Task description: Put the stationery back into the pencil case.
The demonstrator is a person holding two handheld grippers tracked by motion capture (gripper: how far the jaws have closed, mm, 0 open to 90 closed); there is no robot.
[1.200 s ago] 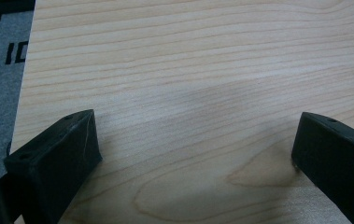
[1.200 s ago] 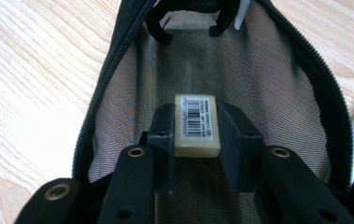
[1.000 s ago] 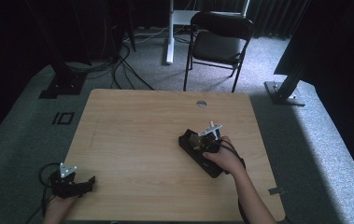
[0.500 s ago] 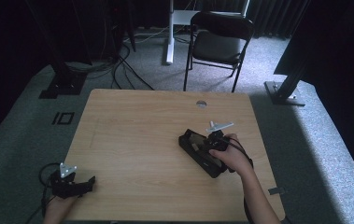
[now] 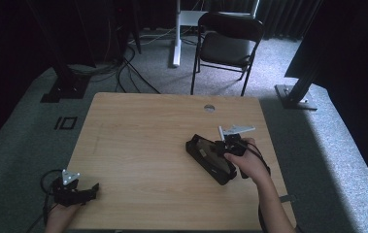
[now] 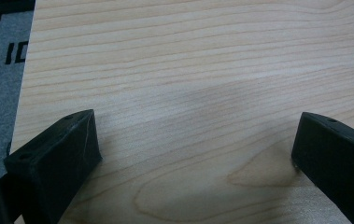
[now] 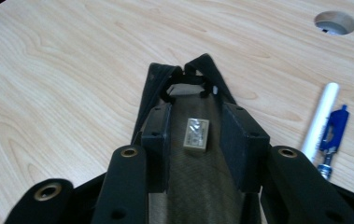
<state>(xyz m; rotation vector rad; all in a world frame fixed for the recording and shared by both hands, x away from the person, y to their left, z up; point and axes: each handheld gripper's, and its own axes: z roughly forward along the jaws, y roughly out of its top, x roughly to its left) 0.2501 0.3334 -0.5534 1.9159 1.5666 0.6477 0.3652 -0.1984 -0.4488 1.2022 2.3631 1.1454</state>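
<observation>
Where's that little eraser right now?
In the right gripper view, the eraser lies inside the open black pencil case, between the right gripper's jaws, left of the white pen on the table.

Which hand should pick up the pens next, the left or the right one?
The right. Its tool is over the open pencil case, and the pens lie just beside it. The left tool sits at the table's far corner.

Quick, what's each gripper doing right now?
Left gripper: open, nothing between its jaws, over bare table.
Right gripper: jaws inside the open black pouch; grip cannot be told.
</observation>
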